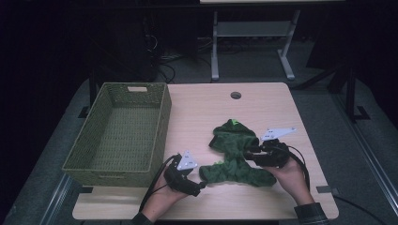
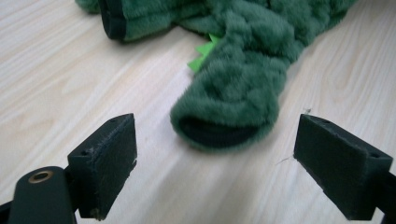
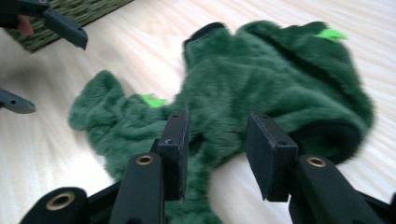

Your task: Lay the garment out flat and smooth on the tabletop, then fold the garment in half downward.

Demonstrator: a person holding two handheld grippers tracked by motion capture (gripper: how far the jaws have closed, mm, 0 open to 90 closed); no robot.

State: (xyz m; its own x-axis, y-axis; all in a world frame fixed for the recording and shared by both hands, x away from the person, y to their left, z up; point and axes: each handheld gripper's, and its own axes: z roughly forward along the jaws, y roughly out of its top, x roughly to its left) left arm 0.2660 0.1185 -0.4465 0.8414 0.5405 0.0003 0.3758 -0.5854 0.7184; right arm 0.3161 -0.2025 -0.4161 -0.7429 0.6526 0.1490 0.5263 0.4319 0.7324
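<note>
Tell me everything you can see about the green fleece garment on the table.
The green fleece garment is small, dark green and plush, with a hood end farther from the person, bright green felt spikes and black lining inside its tube-like openings. It lies crumpled and flat on the wooden table, to the right of the woven basket. The right gripper has its jaws around a fold of the fleece near the middle. The left gripper stands open just in front of one sleeve end, not touching it.
</note>
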